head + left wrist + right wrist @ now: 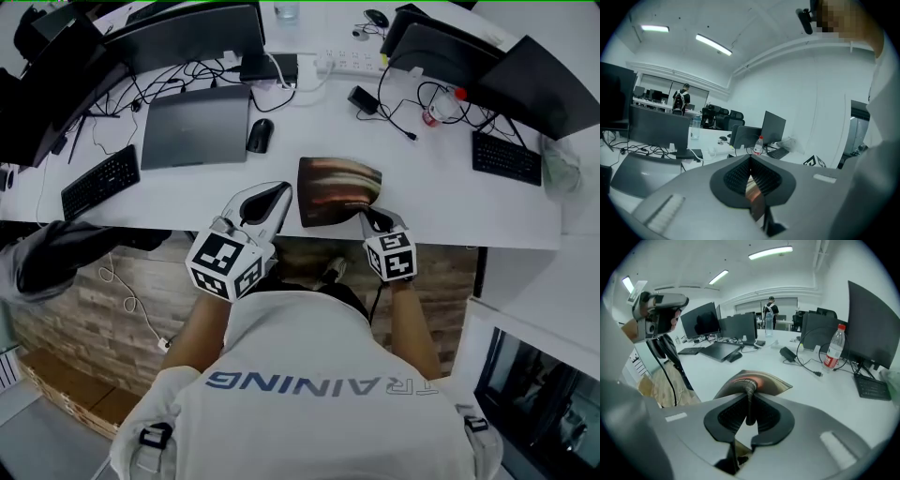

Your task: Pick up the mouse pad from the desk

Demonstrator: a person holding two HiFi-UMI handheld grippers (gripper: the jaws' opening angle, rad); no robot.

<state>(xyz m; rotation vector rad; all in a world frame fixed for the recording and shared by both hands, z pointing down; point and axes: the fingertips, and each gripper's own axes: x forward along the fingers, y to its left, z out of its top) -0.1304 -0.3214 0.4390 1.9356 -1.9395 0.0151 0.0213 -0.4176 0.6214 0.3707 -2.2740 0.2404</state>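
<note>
The mouse pad (333, 187), brown with light streaks, is raised off the white desk (450, 202) near its front edge. My right gripper (367, 217) is shut on the pad's near right corner. In the right gripper view the pad (759, 380) bends up and folds between the ribbed pads of the right gripper (750, 401). My left gripper (281, 192) hovers just left of the pad's left edge with its tips together. In the left gripper view the left gripper (751, 161) shows a thin brown strip in the slit between its pads; whether that is the pad I cannot tell.
A closed laptop (195, 127) and a black mouse (260, 135) lie behind the left gripper. Keyboards sit at far left (99, 181) and far right (506, 157). Monitors, cables, a power strip (352, 63) and a bottle (441, 108) line the back.
</note>
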